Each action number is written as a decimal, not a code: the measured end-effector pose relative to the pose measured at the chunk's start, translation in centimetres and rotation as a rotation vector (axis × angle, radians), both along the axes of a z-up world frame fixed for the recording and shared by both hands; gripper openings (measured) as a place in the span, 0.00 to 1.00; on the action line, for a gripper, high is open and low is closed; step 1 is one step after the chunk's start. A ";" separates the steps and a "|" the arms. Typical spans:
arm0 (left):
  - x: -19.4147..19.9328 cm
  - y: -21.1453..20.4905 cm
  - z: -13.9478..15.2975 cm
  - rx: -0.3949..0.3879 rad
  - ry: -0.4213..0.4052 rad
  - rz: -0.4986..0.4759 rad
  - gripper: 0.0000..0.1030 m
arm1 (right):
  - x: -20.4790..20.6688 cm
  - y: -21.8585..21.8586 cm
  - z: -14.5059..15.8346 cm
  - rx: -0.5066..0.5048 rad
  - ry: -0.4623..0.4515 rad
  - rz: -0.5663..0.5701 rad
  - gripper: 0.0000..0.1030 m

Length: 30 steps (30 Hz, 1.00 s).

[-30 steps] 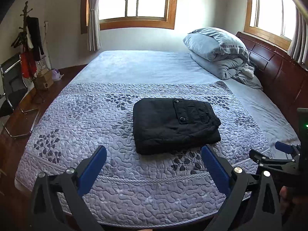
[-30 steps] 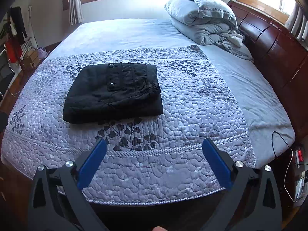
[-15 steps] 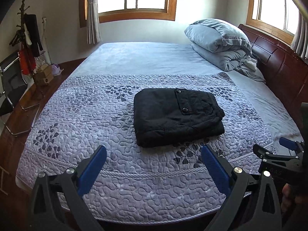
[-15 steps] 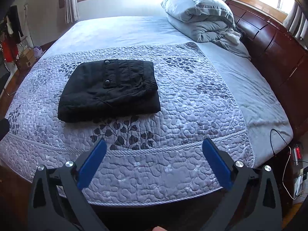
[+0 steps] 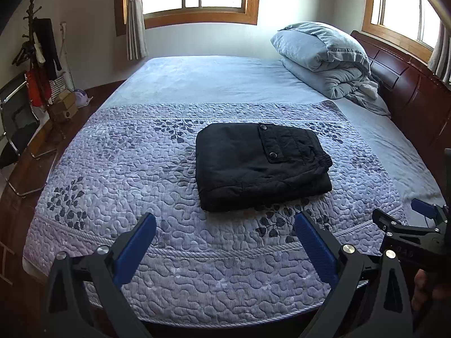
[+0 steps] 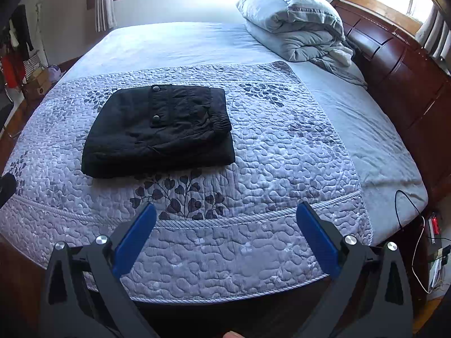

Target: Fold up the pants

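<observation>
Black pants [image 5: 259, 166] lie folded into a compact rectangle on the quilted purple bedspread [image 5: 126, 174], a buttoned pocket flap on top. In the right wrist view the same pants [image 6: 160, 132] sit left of centre. My left gripper [image 5: 225, 222] is open over the bed's near edge, short of the pants and holding nothing. My right gripper [image 6: 225, 214] is also open and empty, back from the pants and to their right. The right gripper also shows at the right edge of the left wrist view.
A folded grey duvet [image 5: 324, 56] is piled at the head of the bed by the dark wooden headboard [image 5: 408, 90]. A chair [image 5: 17, 129] and a coat stand [image 5: 36, 50] stand on the floor at left. Cables [image 6: 414, 225] hang by the bed's right corner.
Both grippers have drawn back and up from the bed, so the pants look a little farther away. The pants have not moved, and both grippers stay open.
</observation>
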<state>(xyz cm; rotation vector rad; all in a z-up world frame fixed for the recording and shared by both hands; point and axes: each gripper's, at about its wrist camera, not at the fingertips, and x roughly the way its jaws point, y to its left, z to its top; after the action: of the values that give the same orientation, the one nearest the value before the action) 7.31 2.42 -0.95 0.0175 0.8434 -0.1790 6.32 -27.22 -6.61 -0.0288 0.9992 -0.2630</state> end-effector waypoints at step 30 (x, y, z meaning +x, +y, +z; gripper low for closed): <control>0.2 -0.1 -0.3 -0.005 0.003 -0.007 0.96 | -0.1 -0.6 -0.1 -0.013 -0.009 -0.014 0.97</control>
<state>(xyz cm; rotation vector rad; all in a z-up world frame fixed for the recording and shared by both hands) 7.52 2.35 -1.27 0.0150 0.8464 -0.1878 6.21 -27.78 -6.72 -0.0320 0.9892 -0.2825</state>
